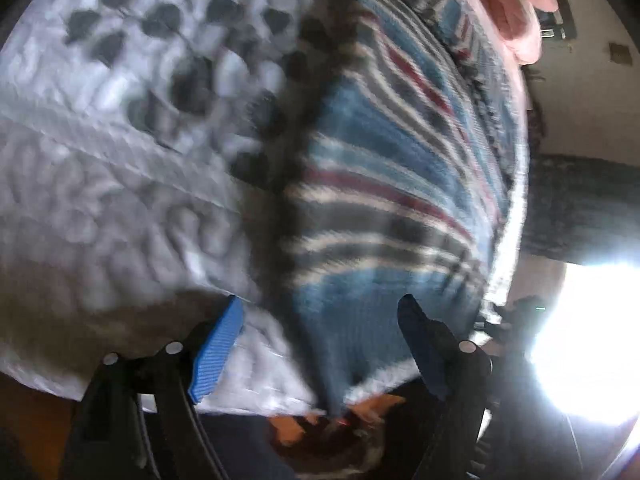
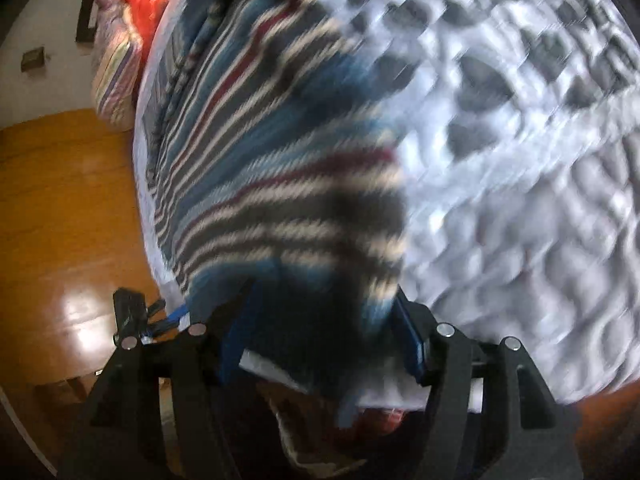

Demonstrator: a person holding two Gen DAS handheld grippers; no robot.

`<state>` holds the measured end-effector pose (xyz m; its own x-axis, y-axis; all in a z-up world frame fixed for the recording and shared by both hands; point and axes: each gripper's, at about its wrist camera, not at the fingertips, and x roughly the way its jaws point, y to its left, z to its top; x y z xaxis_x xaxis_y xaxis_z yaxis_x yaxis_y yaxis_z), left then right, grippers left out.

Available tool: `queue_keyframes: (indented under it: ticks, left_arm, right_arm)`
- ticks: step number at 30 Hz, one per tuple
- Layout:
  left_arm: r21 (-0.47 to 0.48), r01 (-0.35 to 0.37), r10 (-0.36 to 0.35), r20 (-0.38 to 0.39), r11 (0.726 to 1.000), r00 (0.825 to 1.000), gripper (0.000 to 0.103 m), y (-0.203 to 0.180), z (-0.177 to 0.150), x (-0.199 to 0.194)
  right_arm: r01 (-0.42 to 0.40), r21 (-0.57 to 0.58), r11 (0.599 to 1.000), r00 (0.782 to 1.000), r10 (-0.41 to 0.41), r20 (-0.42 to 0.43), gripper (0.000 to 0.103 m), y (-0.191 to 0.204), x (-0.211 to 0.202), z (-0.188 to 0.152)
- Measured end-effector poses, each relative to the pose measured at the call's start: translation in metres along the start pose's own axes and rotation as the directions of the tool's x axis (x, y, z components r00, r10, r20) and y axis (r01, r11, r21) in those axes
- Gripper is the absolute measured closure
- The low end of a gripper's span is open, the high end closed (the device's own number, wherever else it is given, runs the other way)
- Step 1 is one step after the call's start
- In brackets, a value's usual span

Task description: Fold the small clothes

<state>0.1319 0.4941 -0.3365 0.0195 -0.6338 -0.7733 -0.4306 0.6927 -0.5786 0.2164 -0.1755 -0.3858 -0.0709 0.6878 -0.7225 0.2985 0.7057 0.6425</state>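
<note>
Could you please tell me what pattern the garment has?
The garment is blue with white, grey and dark red stripes, clearest in the right wrist view.

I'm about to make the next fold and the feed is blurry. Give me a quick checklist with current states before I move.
1. Left gripper open around the striped garment's near edge: ok, fingers wide apart.
2. Right gripper open, with cloth between its fingers: ok.
3. Firm hold on the cloth by either gripper: not ok, neither is closed.
4. Garment lying on the quilted bedcover, not hanging off: cannot tell, near edge reaches the bed's edge.
5. Garment flat and smooth: cannot tell, both views are motion-blurred.
6. Pile of bedding at the far end clear of the garment: ok.
</note>
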Motion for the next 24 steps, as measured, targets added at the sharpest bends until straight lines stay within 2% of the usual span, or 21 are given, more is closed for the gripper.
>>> queue_keyframes:
  ticks: [3,7,10,11,12,13,14,15,16,19,20,24]
  left_arm:
    - [0.023,-0.039,0.04,-0.038,0.999,0.998,0.023,-0.009,-0.008,0.016]
    - [0.005,0.025,-0.024,-0.095,1.0,0.995,0.023,-0.017,-0.021,0.029]
    - [0.019,-0.006,0.007,-0.083,1.0,0.997,0.025,-0.019,-0.027,0.037]
    - [0.001,0.007,-0.007,-0.08,1.0,0.997,0.027,-0.019,-0.028,0.036]
    - [-0.011,0.019,-0.02,-0.086,1.0,0.996,0.041,-0.017,-0.029,0.036]
    - [-0.021,0.018,-0.02,-0.102,1.0,0.995,0.066,-0.02,-0.029,0.043]
    - [-0.024,-0.012,0.009,-0.121,1.0,0.993,0.077,-0.018,-0.032,0.048]
    - [-0.026,-0.029,0.026,-0.126,0.999,0.992,0.084,-0.015,-0.032,0.051]
    - [-0.033,-0.037,0.032,-0.128,0.999,0.991,0.09,-0.012,-0.033,0.052]
    - [-0.069,-0.007,0.001,-0.091,0.998,0.996,0.094,-0.003,-0.038,0.044]
    - [-0.074,0.001,-0.007,-0.071,0.997,0.997,0.094,-0.002,-0.04,0.038]
    - [-0.082,0.119,-0.116,0.035,0.99,0.993,0.095,-0.006,-0.051,-0.003]
  right_arm:
    - [-0.012,0.003,1.0,1.0,0.012,-0.026,0.04,0.004,0.007,-0.021]
    - [-0.044,0.01,0.999,0.997,0.045,-0.055,0.04,0.009,0.013,-0.044]
    - [-0.042,0.004,0.999,0.998,0.042,-0.04,0.043,0.016,0.016,-0.048]
    - [-0.045,0.014,0.999,0.998,0.046,-0.036,0.043,0.016,0.016,-0.049]
    - [-0.042,0.014,0.999,0.999,0.043,-0.033,0.043,0.015,0.013,-0.05]
    - [-0.036,0.008,0.999,0.999,0.036,-0.029,0.044,0.018,0.013,-0.051]
    - [-0.029,0.003,1.0,0.999,0.029,-0.028,0.048,0.02,0.014,-0.051]
    - [-0.02,0.002,1.0,0.999,0.02,-0.031,0.05,0.02,0.014,-0.053]
    - [-0.013,0.005,1.0,0.999,0.013,-0.034,0.057,0.019,0.015,-0.054]
    - [0.017,0.015,1.0,1.0,-0.017,-0.021,0.095,0.012,0.011,-0.057]
    - [0.008,0.021,1.0,1.0,-0.008,-0.011,0.095,0.01,0.008,-0.058]
    - [-0.074,0.006,0.997,0.997,0.074,0.034,0.096,0.015,-0.019,-0.067]
